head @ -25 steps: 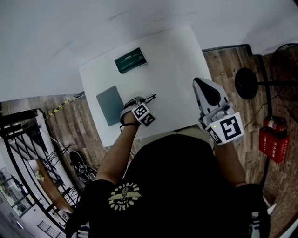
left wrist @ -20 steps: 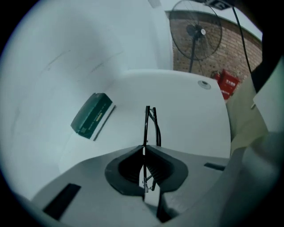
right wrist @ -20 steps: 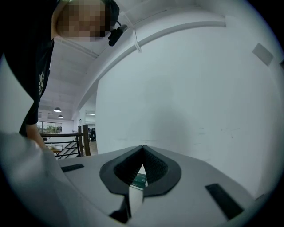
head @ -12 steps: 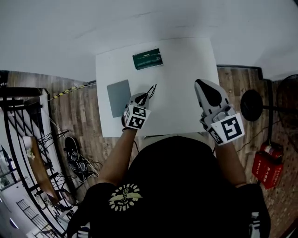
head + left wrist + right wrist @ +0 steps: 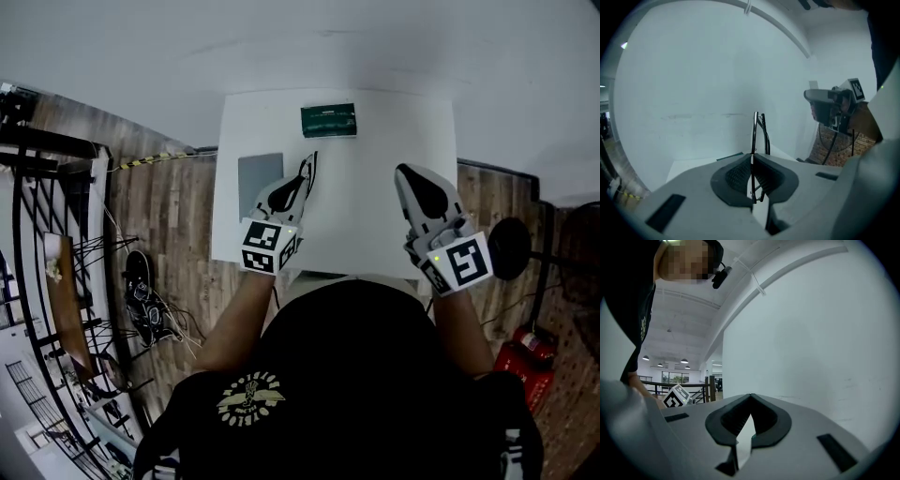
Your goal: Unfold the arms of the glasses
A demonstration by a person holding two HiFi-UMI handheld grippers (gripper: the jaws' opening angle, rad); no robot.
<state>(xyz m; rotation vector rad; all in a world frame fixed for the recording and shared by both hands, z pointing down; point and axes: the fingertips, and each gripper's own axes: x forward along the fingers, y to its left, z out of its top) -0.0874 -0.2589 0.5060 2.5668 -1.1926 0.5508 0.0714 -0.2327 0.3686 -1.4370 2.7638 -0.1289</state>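
Thin black-framed glasses [image 5: 758,133] stand on edge between the jaws of my left gripper [image 5: 752,158], which is shut on them. In the head view the glasses [image 5: 307,172] stick out past my left gripper [image 5: 298,184] over the left part of the white table [image 5: 375,234]. The arms look folded against the frame. My right gripper [image 5: 411,171] hovers over the table's right side, well apart from the glasses. Its jaws [image 5: 750,397] are shut with nothing between them.
A dark green box [image 5: 328,120] lies at the table's far edge. A grey pad [image 5: 256,172] lies on the table just left of my left gripper. Black metal racks [image 5: 56,234] stand on the wooden floor to the left; a round black stand base [image 5: 511,248] is to the right.
My left gripper has swung from pointing right to pointing away from me, carrying the glasses with it. The right gripper has kept its pose.
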